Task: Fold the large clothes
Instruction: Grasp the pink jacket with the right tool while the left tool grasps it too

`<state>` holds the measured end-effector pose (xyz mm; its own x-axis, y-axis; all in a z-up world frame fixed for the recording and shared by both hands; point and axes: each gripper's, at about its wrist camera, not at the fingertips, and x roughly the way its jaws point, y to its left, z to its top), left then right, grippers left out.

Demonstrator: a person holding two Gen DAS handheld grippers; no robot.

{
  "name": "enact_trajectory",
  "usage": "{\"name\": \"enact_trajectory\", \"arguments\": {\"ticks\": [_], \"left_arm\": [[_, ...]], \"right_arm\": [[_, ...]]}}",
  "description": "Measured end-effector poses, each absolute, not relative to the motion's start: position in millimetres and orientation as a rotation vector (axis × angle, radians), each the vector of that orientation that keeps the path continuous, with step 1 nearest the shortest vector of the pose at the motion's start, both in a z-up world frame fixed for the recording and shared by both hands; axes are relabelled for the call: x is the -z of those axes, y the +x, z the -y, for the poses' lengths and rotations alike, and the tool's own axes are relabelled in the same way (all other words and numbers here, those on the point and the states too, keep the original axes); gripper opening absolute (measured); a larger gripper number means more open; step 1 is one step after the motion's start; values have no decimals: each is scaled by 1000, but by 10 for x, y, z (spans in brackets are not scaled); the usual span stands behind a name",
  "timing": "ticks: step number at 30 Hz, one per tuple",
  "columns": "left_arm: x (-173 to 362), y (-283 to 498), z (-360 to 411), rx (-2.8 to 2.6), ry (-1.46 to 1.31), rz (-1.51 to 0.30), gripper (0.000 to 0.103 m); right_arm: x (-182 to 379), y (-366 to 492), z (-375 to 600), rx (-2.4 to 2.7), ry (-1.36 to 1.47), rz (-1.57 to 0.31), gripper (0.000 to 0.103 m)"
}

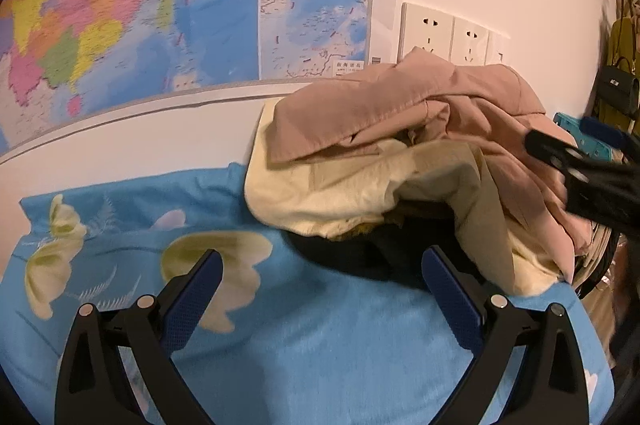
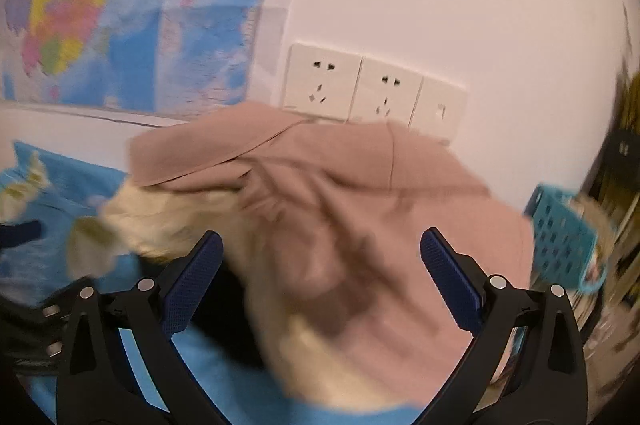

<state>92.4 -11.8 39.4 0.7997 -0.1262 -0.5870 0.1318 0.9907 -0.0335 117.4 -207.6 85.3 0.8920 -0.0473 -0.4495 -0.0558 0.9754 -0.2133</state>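
Wall map (image 1: 160,5), sockets (image 1: 444,33), blue basket (image 2: 560,237) around; crumpled pink garment (image 1: 420,105) atop cream garment (image 1: 340,193) on floral bedsheet (image 1: 320,345). Left hand-held gripper (image 1: 320,277) and right hand-held gripper (image 2: 320,257) spread, empty.

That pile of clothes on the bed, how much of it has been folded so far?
Nothing looks folded yet. The pink garment lies crumpled on top of a cream one and something dark, heaped on the blue bedsheet. Both the left gripper and the right gripper are open and empty, the right nearing the pile. Picking, spreading and folding all remain.
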Motion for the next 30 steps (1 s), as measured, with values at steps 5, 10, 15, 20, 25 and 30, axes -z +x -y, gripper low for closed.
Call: {"name": "enact_trajectory", "arguments": {"ticks": [5,10,15,20,25,30], "left_arm": [[-386,1180,70,117,4,-642,97],[-330,1385,-12,93,17,-654,97],[-287,1561,-140,77,13,-662,97],[-329,1686,-239,94,10,-638,97],[-525,1725,-225,241,-15,-557,97],[-892,1518,-19,482,38,-375,97]], "right_arm": [[-830,1731,1996,33,-374,-476,97],[-661,2143,1767,40,-562,-484,84],[-799,2267,1846,-104,-480,-562,4],[-1369,2020,2218,-165,-276,-485,4],[-1822,1708,2629,-185,-131,-408,4],[-2056,1612,2756,-222,-63,-377,3]]}}
